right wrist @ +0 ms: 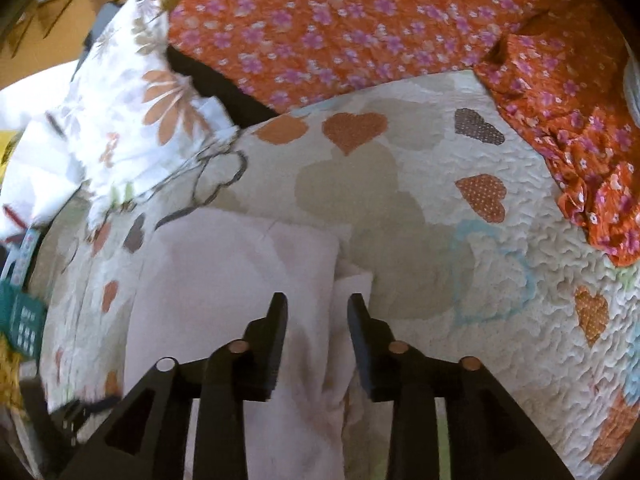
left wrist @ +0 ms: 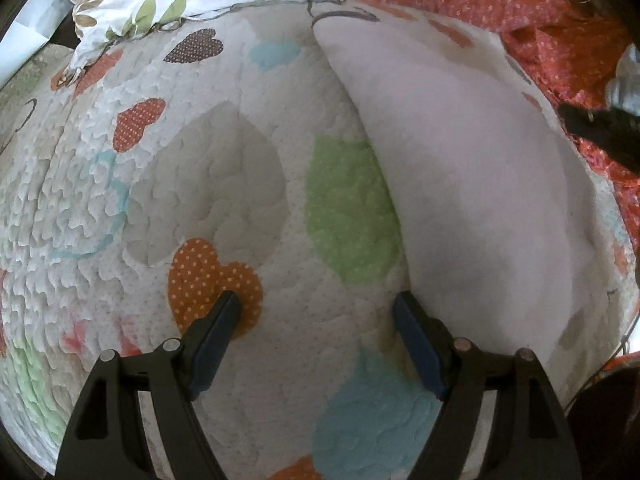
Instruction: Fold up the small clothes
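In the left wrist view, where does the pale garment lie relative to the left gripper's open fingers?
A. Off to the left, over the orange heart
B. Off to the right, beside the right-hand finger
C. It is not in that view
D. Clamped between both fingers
B: the pale garment spreads right of the left gripper, whose jaws stand wide apart over bare quilt, nothing between them.

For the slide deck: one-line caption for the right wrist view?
Right gripper open above a pale pink cloth lying on a heart-patterned quilt, orange floral fabric beyond.
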`<state>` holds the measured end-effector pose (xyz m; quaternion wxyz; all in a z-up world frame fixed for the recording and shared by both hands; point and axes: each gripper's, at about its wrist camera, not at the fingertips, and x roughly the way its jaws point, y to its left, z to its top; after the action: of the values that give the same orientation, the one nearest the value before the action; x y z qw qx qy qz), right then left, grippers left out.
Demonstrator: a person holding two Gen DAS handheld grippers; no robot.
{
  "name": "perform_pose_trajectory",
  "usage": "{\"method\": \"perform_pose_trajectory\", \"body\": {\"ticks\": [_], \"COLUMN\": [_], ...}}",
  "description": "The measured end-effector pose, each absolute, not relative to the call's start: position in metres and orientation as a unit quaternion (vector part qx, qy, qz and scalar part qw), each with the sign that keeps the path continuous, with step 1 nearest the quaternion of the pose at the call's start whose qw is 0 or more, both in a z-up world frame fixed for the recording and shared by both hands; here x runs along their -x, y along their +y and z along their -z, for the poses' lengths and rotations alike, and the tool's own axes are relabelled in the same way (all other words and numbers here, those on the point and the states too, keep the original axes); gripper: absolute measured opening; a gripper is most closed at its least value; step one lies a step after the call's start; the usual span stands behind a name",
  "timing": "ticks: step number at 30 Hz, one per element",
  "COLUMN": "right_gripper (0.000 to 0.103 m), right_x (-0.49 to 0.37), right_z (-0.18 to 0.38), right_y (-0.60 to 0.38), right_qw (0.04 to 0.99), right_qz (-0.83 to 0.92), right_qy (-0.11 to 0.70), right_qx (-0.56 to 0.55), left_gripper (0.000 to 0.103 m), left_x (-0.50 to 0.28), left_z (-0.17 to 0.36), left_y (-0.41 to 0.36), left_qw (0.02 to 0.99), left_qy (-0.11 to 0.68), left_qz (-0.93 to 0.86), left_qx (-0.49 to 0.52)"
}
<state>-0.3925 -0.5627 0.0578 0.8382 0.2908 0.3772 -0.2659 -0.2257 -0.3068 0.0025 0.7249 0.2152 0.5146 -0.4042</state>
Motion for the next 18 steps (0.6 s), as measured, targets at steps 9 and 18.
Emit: {"method": "perform_pose_trajectory", "body": {"ticks": [9, 18], "right_gripper": [0.008, 0.005], "right_x": [0.436, 0.479], "right_z": [-0.016, -0.023], "right_y": [-0.52, -0.503], "right_qw": [0.81, 0.804], "right_qz": [0.201, 0.191], "right_qy": [0.427, 0.411], "right_qx": [-0.349, -0.385], "left_gripper": [0.078, 0.064], "left_x": [0.233, 0.282], "left_z": [-0.051, -0.025], "left_y": [-0.28, -0.316], "left_qw": [0.764, 0.736], "left_qy": [0.461, 0.465], "left_qz": [0.437, 0.428], "left_qx": [-0.119, -0.244]}}
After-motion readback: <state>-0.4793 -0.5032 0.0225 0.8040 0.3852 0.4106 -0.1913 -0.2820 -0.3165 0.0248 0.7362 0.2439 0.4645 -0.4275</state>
